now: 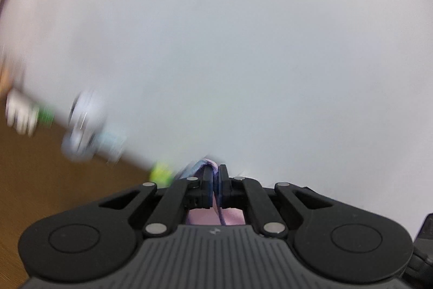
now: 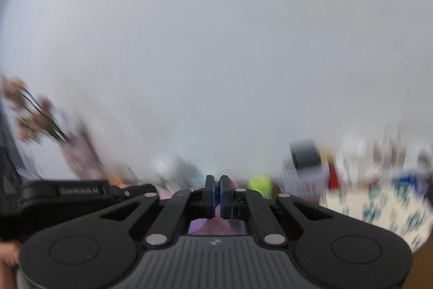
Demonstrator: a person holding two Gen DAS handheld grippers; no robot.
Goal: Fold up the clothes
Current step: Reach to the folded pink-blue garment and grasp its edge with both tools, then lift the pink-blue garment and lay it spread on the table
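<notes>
Left claw (image 1: 215,182): black two-finger unit, pads together, clamped on a thin fold of pale lilac-pink fabric (image 1: 209,167). The cloth pokes out above the fingertips (image 1: 207,175) and runs down between the pads; more of it shows as a pink patch below, in the gap behind the fingers. A darker purple seam or edge runs through that patch.

Right claw (image 2: 216,191): same black unit, blue-faced pads pressed together. Lilac-pink cloth shows in the gap behind the fingers and just left of them. Whether cloth sits between the pads themselves is hard to tell; only a thin sliver of gap is visible there. Reading it as pinched on the same garment.

Both views are heavily motion-blurred. Both claws point at a plain pale grey wall (image 1: 243,45).

Left view: brown wooden worktop (image 1: 40,180) at lower left, carrying smeared white, green and yellow-green items, too blurred to identify.

Right view: the other black gripper body (image 2: 67,194) sits at left edge, with printed lettering on it. Blurred dried flowers (image 2: 29,110) upper left. A yellow-green blob (image 2: 259,184) sits just right of the fingers. A white cloth with teal print (image 2: 379,207) lies at right.
</notes>
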